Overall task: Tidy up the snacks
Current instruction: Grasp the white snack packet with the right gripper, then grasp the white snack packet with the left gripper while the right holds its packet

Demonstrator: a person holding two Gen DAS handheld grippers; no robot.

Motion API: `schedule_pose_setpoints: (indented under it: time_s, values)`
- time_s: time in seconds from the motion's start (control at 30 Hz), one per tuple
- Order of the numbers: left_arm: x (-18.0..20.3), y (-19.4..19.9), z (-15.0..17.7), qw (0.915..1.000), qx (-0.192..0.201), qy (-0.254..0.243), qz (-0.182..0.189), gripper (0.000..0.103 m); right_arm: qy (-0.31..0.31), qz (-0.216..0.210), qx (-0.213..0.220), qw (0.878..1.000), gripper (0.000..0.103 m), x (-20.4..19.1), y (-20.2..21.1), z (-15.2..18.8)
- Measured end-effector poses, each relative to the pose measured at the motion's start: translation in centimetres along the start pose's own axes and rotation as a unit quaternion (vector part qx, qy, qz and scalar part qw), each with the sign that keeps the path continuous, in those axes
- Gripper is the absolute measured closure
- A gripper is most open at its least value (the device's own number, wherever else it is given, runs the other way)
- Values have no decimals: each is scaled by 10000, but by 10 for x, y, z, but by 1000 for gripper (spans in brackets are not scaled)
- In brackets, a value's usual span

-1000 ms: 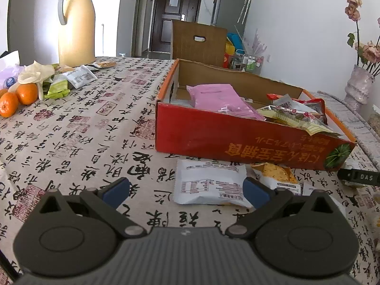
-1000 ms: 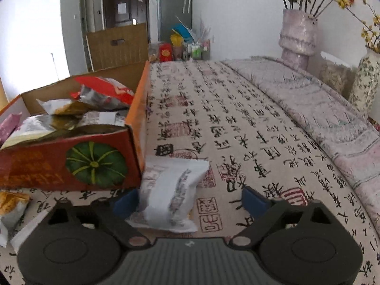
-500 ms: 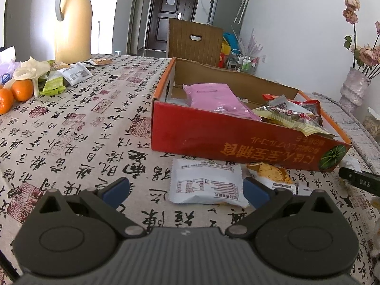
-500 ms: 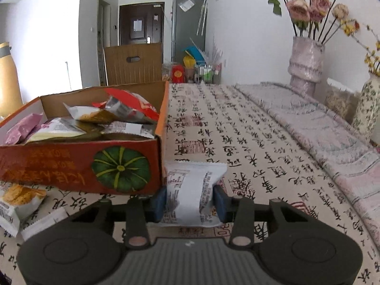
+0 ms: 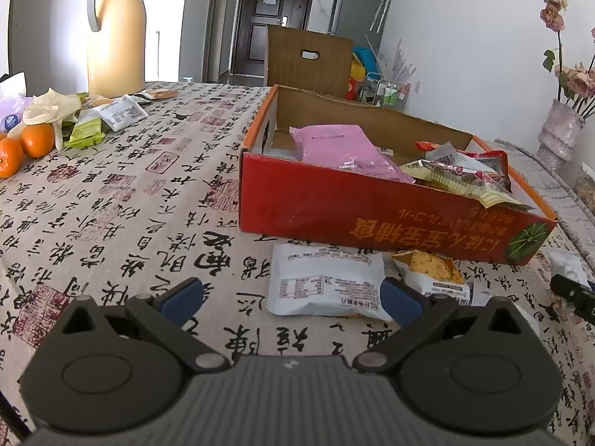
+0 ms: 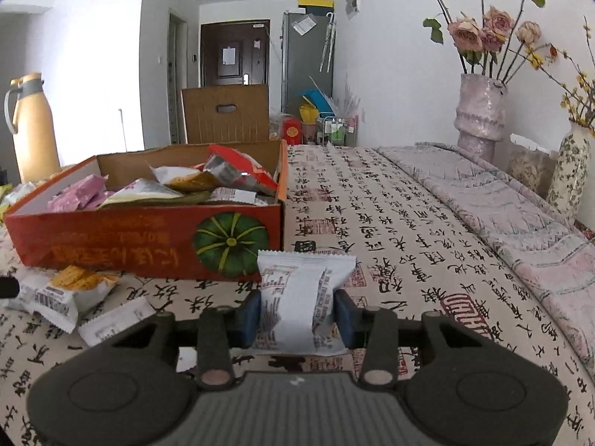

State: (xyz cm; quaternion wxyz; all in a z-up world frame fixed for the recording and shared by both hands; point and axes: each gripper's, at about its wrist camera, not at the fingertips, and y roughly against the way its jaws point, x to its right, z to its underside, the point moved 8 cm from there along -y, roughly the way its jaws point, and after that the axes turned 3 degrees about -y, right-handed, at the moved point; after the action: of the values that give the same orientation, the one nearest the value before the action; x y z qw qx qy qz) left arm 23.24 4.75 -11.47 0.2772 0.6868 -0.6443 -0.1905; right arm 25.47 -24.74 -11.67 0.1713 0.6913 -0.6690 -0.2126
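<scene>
Beside red box (image 6: 148, 238): right tongs (image 6: 297, 314) pinching white snack packet (image 6: 301, 297), jaws just closed; left tongs (image 5: 290, 297) spread, above surface (image 5: 111, 204).

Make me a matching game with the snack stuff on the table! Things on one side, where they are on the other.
Things:
1. pink packet
2. oranges
3. white packet with print
4. big white packet

Places:
A. flat on the tablecloth in front of the red box
B. inside the red box
C. pinched in the right tool
D. beside the crumpled glove

Pairs: 1-B, 2-D, 3-C, 4-A
</scene>
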Motion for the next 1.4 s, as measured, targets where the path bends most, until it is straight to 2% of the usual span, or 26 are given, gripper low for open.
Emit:
schedule_pose_setpoints:
  time_s: [0.5,0.73,0.97,1.23,1.3,1.4]
  values:
    - [14,1,-6,9988,-310,-317,-201,0,-304,-221,98,9992,62,7,3,0]
    - [27,-18,-16,9961,-664,-424,-404,0,-347,-351,162,9987,62,6,6,-1]
    - [29,-41,-7,9928,-954,-493,-531,0,-401,-433,161,9981,62,7,7,-1]
    - [32,-41,-6,9946,-700,-550,-541,0,-394,-469,172,9980,62,5,7,-1]
    - [34,-40,-6,9949,-668,-576,-490,4,-393,-473,164,9980,62,5,7,-1]
    - [42,-35,-6,9954,-554,-710,-326,21,-392,-482,150,9980,62,5,6,-1]
